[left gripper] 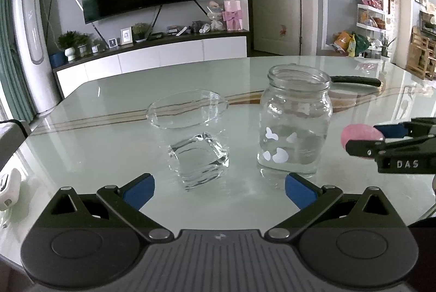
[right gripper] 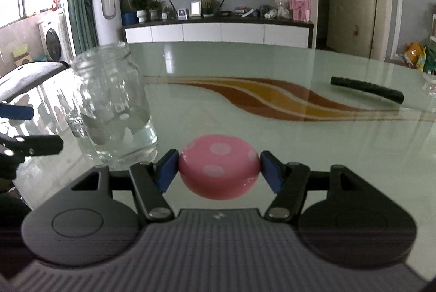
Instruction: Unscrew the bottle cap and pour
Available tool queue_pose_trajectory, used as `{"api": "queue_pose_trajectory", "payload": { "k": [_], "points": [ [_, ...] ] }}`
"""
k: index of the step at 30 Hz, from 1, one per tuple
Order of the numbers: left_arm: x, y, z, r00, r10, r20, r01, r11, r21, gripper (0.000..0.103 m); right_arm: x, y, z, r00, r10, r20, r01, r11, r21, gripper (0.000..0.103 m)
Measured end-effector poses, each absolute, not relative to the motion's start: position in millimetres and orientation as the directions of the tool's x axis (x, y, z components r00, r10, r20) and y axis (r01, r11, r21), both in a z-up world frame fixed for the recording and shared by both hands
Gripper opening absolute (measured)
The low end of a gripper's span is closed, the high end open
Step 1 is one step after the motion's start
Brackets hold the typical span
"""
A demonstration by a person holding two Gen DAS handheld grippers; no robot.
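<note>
A clear glass jar with white spots stands uncapped on the table, about a third full of water; it also shows at the left of the right wrist view. A clear square-based glass stands to its left, empty as far as I can tell. My left gripper is open and empty, just short of the glass and jar. My right gripper is shut on the pink dotted cap, held just above the table right of the jar; the cap also shows in the left wrist view.
The glossy pale-green table has a brown and yellow wave stripe. A black stick-like object lies at the far right. A white device sits at the table's left edge. A TV cabinet stands beyond the table.
</note>
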State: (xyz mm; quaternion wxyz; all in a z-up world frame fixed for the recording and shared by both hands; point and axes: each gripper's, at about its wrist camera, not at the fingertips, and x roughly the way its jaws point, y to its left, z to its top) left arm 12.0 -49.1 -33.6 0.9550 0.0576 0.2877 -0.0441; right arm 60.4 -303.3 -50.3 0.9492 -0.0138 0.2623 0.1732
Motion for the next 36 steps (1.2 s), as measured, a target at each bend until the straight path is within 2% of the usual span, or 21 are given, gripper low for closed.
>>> {"api": "queue_pose_trajectory", "payload": {
  "k": [29,32,36],
  "points": [
    [9.6,-50.1,-38.9,0.827,-0.034,-0.561,0.086,0.994,0.066,0.103,61.4,-299.2,-63.0,0.785,0.317,-0.532,-0.334,0.94,0.067,0.066],
    [8.9,-50.3,-39.3,0.827,-0.033,-0.562,0.082,0.995,0.063,0.103,62.5,-299.6,-64.2,0.784,0.319,-0.533,-0.336,0.939,0.068,0.069],
    [7.9,-50.0,-39.6,0.826,-0.031,-0.563,0.078,0.995,0.058,0.103,58.2,-297.9,-61.4,0.788,0.325,-0.522,-0.343,0.937,0.065,0.078]
  ]
}}
